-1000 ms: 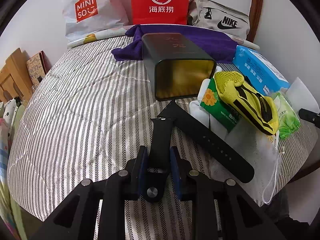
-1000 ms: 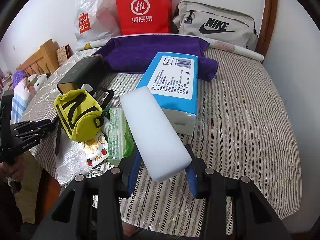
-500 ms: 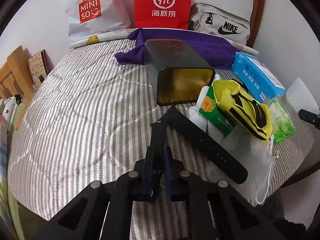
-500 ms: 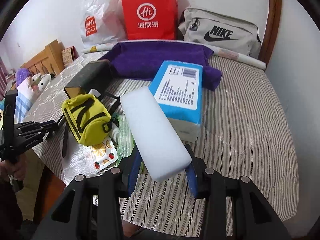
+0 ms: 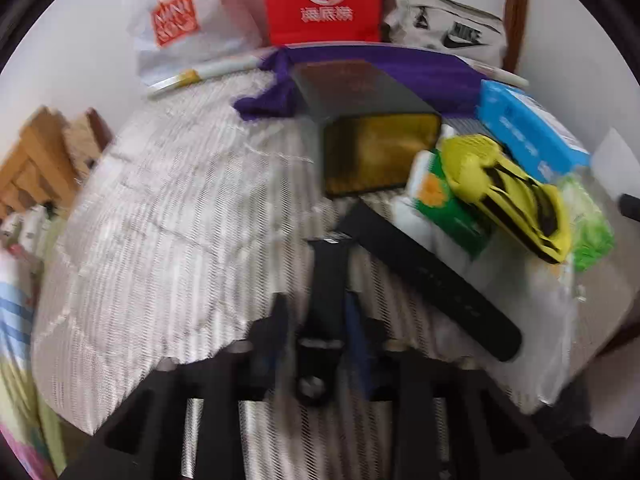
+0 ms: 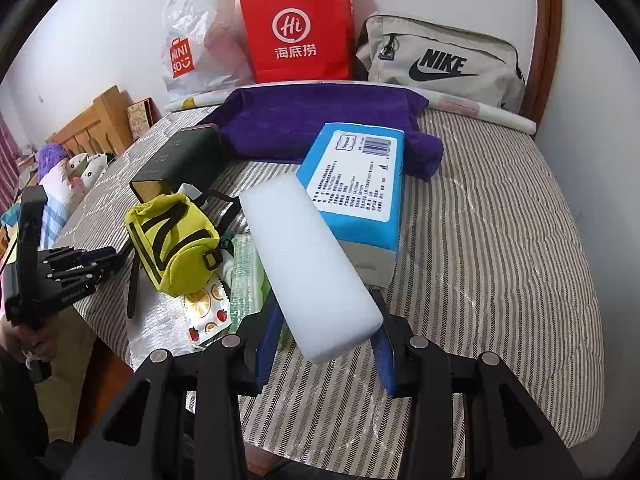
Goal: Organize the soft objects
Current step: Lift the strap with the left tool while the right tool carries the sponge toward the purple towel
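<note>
**Strap and foam block held over the striped bed**

At the back of the bed (image 6: 500, 216), left to right against the wall, stand a white Miniso plastic bag (image 6: 196, 40), a red paper bag (image 6: 298, 28) and a grey Nike pouch (image 6: 444, 60); what any of them holds cannot be seen. In front of them lies a purple towel (image 6: 320, 120). A dark green box (image 5: 360, 120) lies on its side with its open, gold-lined end facing the left camera; nothing shows inside it.

The left hand-held gripper (image 5: 316, 320) sits around the near end of a black strap (image 5: 326, 276), its blue pads close on either side; motion blur hides whether they press it. The strap bends and runs on to the right, flat on the bedcover, with small holes along it.

Right of the box are a yellow pouch (image 6: 172, 236) with black stripes, green wipe packets (image 6: 246, 276) and a blue tissue pack (image 6: 356, 184).

The right hand-held gripper (image 6: 326, 344) is clamped on a white foam block (image 6: 308, 264), a long smooth bar with rounded corners, held above the near edge of the bed and pointing toward the tissue pack.
</note>
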`<state>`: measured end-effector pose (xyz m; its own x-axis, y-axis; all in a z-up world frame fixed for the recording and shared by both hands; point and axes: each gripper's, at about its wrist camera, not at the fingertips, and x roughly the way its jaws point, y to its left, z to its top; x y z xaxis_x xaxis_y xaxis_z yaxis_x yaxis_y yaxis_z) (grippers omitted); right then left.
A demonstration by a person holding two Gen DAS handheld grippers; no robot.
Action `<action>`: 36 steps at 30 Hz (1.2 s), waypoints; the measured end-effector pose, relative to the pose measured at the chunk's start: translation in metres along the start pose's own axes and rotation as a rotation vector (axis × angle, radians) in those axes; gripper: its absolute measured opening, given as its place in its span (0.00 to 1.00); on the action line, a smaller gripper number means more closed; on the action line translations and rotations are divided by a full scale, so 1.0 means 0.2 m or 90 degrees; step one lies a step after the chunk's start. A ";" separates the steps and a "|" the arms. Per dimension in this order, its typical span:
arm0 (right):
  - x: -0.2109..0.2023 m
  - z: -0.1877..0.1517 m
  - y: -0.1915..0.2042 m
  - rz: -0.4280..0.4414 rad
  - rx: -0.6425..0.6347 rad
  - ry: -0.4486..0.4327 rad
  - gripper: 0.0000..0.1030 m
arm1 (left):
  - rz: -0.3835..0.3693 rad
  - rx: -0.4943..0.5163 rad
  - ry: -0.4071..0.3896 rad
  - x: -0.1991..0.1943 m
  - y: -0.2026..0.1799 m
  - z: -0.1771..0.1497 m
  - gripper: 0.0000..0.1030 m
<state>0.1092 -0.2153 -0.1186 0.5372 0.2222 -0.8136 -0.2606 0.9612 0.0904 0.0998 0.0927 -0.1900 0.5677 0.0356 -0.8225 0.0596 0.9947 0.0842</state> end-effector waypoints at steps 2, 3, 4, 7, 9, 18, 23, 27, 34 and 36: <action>0.01 0.00 -0.01 0.000 0.003 0.004 0.40 | -0.035 -0.033 0.000 0.01 0.06 -0.01 0.40; 0.02 0.00 -0.01 0.001 0.004 0.006 0.40 | -0.044 -0.051 -0.002 0.01 0.09 -0.01 0.28; 0.02 -0.01 -0.01 0.002 0.004 0.007 0.40 | -0.029 -0.047 -0.003 0.01 0.10 0.00 0.22; 0.04 -0.01 0.00 0.005 0.003 0.012 0.40 | -0.037 -0.040 -0.001 0.00 0.11 -0.01 0.20; 0.05 0.00 0.00 0.006 0.002 0.013 0.40 | -0.033 -0.025 0.000 0.00 0.10 -0.02 0.20; 0.07 0.00 0.02 0.008 -0.002 0.022 0.40 | -0.034 -0.039 -0.014 0.01 0.11 -0.03 0.20; 0.04 0.01 0.03 0.008 -0.006 0.013 0.39 | -0.046 -0.049 -0.004 0.00 0.13 -0.01 0.19; 0.00 0.02 0.02 0.009 -0.003 -0.001 0.39 | -0.045 -0.053 -0.012 -0.03 0.13 0.00 0.19; -0.05 0.07 0.00 0.020 -0.002 -0.019 0.38 | -0.043 -0.062 -0.037 -0.15 0.17 0.09 0.19; -0.06 0.10 0.00 0.020 -0.005 -0.025 0.38 | -0.035 -0.066 -0.046 -0.19 0.19 0.13 0.19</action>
<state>0.1184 -0.2155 -0.0979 0.5593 0.2588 -0.7875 -0.2837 0.9524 0.1115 0.1024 0.1261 -0.1414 0.6242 -0.0225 -0.7809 0.0090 0.9997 -0.0216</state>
